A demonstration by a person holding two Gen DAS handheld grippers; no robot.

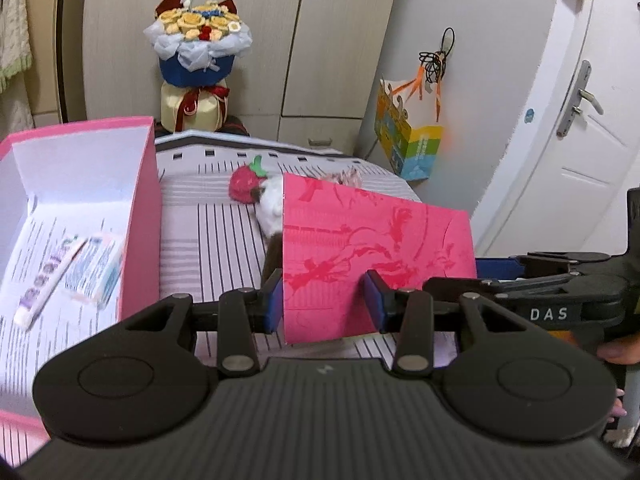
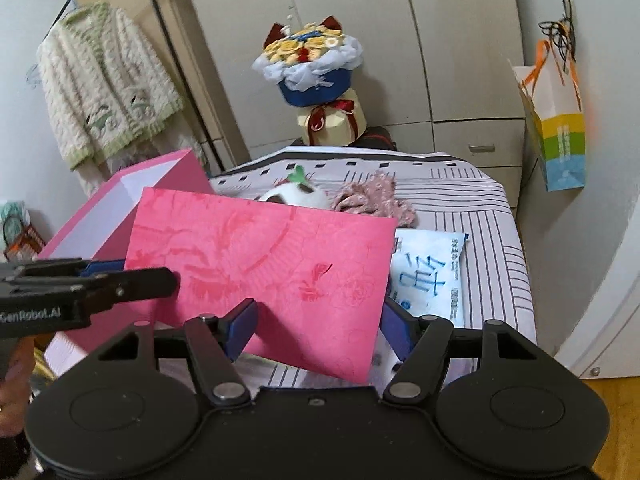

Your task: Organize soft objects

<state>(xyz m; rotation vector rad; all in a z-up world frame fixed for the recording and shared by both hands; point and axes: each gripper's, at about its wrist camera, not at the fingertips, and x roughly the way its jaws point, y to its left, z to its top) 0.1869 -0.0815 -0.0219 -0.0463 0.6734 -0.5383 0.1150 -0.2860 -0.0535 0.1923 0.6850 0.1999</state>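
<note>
Left hand-held gripper (image 1: 324, 300): pinching the pink lid (image 2: 260, 256) at its left edge. In the right wrist view one black finger lies across the lid's patterned face and the blue pad sits behind it. The lid is clear of the tabletop (image 2: 480, 216) and tilted, with its lower corner nearest the right camera.

Right hand-held gripper (image 2: 320, 320): jaws part spread, with the lid's lower right corner between them. In the left wrist view one finger is in front of the lid's right edge and a blue pad is behind it. I cannot tell whether the pads actually press on the lid.

The pink box (image 1: 140, 216) stands open at the left of the tabletop, on the striped cloth. Inside it I see a printed sheet and two flat packets (image 1: 76, 272) lying side by side.

Soft objects, all on the cloth beyond the lid:
- The red strawberry plush (image 1: 244, 188), with its green leaf, is towards the far edge.
- The white and brown plush (image 1: 270, 204) touches the strawberry and is partly hidden by the lid.
- The pinkish knitted piece (image 2: 376, 196) is just right of the white plush.

None of these is in the box.

A pale blue printed packet (image 2: 428, 276) lies flat on the cloth, just right of the lid.

Background: a wrapped bouquet (image 1: 196, 40) stands behind the tabletop against the wardrobe. A coloured paper bag (image 1: 412, 148) hangs on the wall at right. A cream cardigan (image 2: 104, 88) hangs at left.
</note>
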